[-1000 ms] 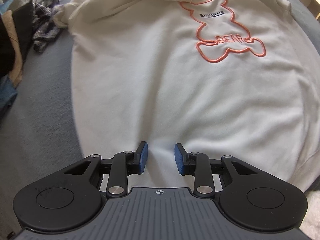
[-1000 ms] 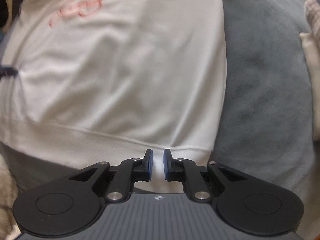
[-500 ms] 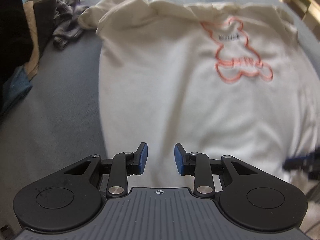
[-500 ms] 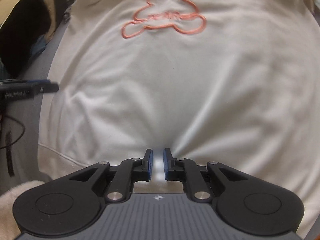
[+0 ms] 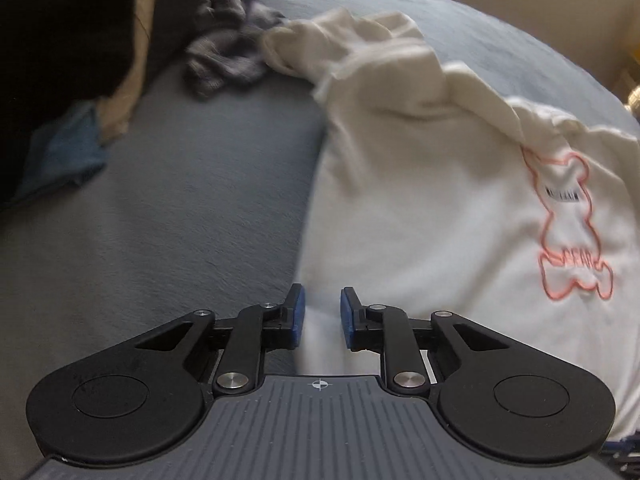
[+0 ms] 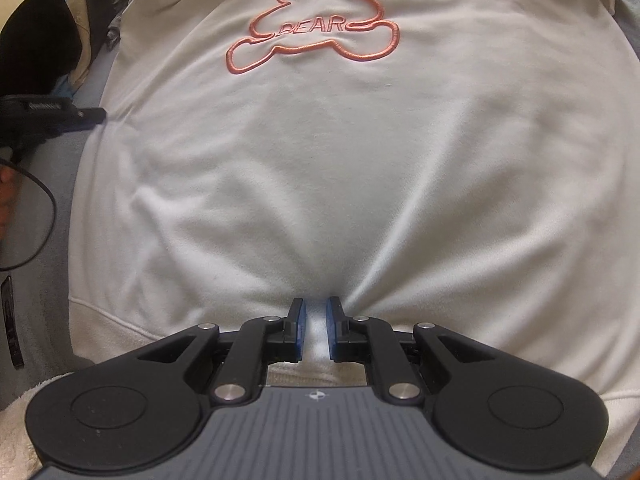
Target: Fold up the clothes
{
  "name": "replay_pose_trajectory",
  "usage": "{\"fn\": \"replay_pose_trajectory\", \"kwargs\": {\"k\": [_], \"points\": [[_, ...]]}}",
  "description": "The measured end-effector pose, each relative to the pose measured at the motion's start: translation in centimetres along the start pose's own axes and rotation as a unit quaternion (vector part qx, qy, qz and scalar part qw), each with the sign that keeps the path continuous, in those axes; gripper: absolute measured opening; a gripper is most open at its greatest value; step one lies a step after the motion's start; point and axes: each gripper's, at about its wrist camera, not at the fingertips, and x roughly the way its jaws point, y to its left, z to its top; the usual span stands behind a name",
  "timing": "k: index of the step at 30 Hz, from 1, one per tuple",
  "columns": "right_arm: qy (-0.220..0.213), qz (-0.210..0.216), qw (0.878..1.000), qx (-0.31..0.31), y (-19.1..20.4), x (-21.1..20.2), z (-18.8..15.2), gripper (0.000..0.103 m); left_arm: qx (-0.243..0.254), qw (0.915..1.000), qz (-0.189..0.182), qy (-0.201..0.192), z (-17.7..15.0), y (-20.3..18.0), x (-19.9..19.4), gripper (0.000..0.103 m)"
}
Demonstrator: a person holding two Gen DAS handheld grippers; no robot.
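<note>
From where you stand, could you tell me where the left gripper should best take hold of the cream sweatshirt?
At its near left edge, coming from the bare bedcover side: the sweatshirt lies flat there, and the closing left gripper already has that edge between its jaws.

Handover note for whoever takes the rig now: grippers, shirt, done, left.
Right gripper: shut on a pinch of the cream sweatshirt just above its bottom hem, creases fanning out from the pads.
Left gripper: at the sweatshirt's left side edge, jaws closing, cloth between the pads but not yet pressed.
Sweatshirt: spread front up on the grey bedding, bear print showing; sleeve bunched near the top.
Done: laid out, hem gripped.
Left: finish the left grip, then all folds.
</note>
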Motion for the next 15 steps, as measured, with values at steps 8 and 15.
{"fn": "replay_pose_trajectory", "kwargs": {"k": [8,15], "points": [[0.006,0.005,1.0,-0.004,0.3,0.7,0.7,0.011,0.088,0.9954,-0.036,-0.013,1.7,-5.1,2.6,0.02],[0.004,0.01,1.0,-0.001,-0.1,0.7,0.6,0.011,0.025,0.9962,0.072,-0.042,5.8,-0.9,5.0,0.022]]}}
